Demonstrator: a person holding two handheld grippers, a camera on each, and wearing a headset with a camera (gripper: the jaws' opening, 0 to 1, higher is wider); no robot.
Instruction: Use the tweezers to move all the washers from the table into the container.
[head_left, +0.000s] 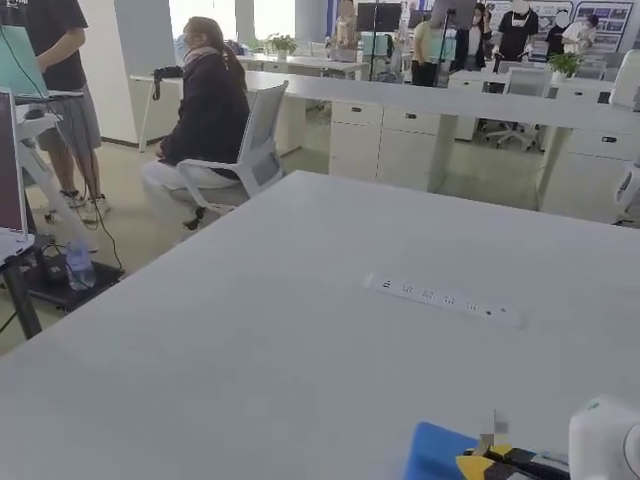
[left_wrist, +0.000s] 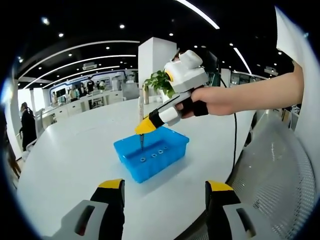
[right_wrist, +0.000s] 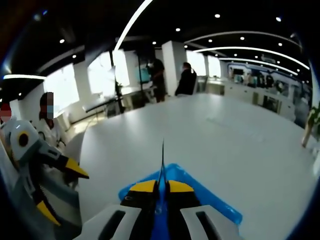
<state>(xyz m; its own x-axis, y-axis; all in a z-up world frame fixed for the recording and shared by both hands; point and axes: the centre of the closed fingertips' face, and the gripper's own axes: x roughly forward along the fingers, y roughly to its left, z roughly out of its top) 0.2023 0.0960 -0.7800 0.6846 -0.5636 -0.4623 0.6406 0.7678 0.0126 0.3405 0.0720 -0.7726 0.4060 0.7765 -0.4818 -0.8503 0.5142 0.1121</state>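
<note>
The blue container (left_wrist: 170, 145) sits on the white table (left_wrist: 75, 150) with three washers (left_wrist: 151, 155) lying inside it. A hand holds my right gripper (left_wrist: 143, 129) above the container, shut on thin metal tweezers (left_wrist: 140, 112) whose tips point down into it. Whether the tips hold a washer is unclear. The right gripper view looks along those tweezers (right_wrist: 162, 162) between the closed yellow jaws of the right gripper (right_wrist: 161, 186), with the container (right_wrist: 210, 200) underneath. My left gripper (left_wrist: 165, 186) is open, near the table edge in front of the container, and it appears as the left gripper (right_wrist: 62, 192) at the left. In the head view the container (head_left: 438, 453) and right gripper (head_left: 482, 463) are at the bottom.
A white power strip (head_left: 445, 298) lies mid-table. A person sits on an office chair (head_left: 255, 150) beyond the far left edge. A potted plant (left_wrist: 160, 82) stands behind the container. A mesh chair back (left_wrist: 280, 185) is close on the right.
</note>
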